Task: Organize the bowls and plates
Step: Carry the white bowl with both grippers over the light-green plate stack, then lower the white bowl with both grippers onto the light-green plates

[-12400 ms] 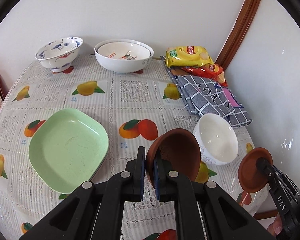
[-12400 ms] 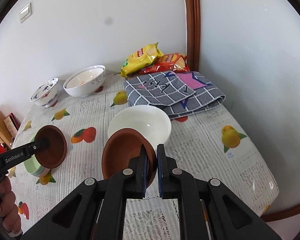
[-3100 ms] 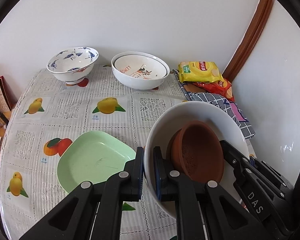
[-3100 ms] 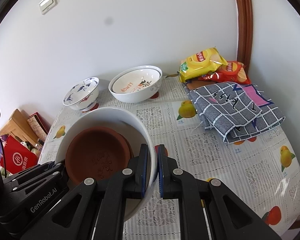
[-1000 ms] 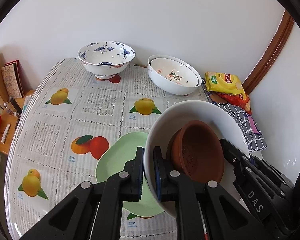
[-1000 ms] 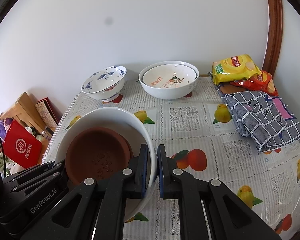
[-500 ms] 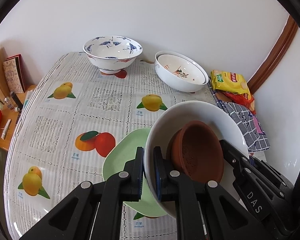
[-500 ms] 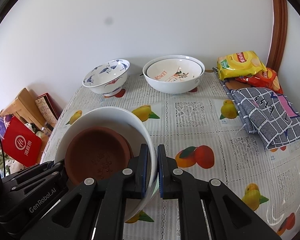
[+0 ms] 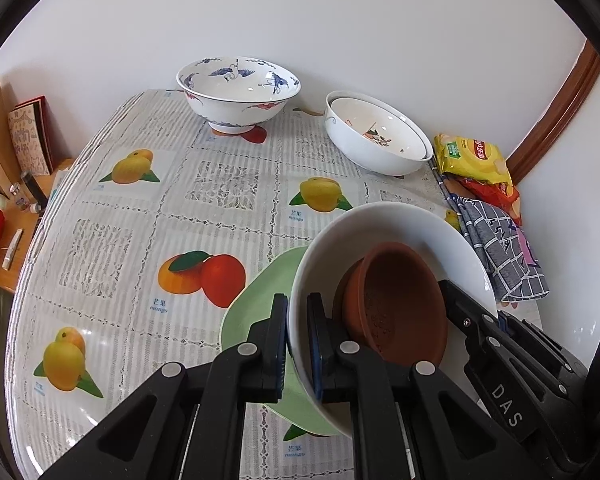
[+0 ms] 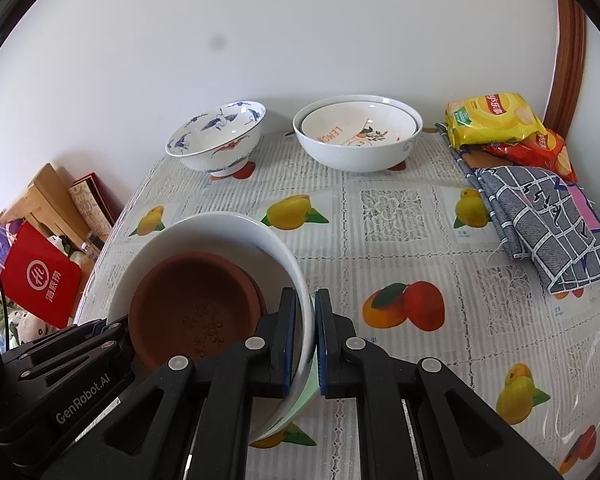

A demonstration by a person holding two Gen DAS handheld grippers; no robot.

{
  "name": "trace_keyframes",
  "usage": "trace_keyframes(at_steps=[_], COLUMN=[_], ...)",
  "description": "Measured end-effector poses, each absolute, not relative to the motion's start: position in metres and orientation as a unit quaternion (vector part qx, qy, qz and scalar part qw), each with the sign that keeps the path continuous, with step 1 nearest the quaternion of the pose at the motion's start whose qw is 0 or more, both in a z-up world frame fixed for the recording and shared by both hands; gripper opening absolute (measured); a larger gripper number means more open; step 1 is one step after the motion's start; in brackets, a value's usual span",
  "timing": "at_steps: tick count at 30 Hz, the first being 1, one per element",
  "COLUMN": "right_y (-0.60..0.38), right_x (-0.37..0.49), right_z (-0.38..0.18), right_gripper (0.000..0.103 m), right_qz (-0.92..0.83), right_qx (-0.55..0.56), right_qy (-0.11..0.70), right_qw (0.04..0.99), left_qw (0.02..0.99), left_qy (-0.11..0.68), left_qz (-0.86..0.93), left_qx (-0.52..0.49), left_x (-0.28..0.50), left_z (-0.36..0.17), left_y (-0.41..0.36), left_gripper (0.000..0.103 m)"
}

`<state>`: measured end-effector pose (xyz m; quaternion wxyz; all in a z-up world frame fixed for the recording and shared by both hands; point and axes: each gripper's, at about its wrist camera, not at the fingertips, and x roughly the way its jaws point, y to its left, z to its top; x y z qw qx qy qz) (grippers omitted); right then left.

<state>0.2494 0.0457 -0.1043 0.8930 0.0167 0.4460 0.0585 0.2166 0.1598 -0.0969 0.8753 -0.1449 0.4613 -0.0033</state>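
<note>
I have the left claw [image 9: 298, 344] and right claw [image 10: 305, 336] both clamped on the white bowl [image 9: 400, 224] rim; brown bowls [image 9: 396, 300] nest inside, above the green plate [image 9: 256, 300] at six o'clock.

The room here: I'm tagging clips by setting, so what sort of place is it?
Probably a home dining corner: a table with a fruit-print tablecloth against a white wall, ceramic bowls like the blue-patterned bowl, and snack bags beside a folded checked cloth.
</note>
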Motion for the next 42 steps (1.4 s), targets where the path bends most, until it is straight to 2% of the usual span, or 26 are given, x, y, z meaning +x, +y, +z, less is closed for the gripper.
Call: trace_keyframes(at_steps=[32, 42], right_y=[0.062, 0.063], right_x=[0.264, 0.264], right_z=[-0.158, -0.164], right_gripper=[0.009, 0.010], right_qz=[0.060, 0.061], right_qx=[0.013, -0.001], right_qy=[0.502, 0.505], right_qw=[0.862, 0.861], left_qw=[0.850, 0.855], left_qy=[0.504, 0.496], left_qz=[0.005, -0.013], left_qx=[-0.151, -0.153], left_x=[0.230, 0.231], left_z=[-0.147, -0.151], left_y=[0.175, 0.178], left_gripper=[0.010, 0.011])
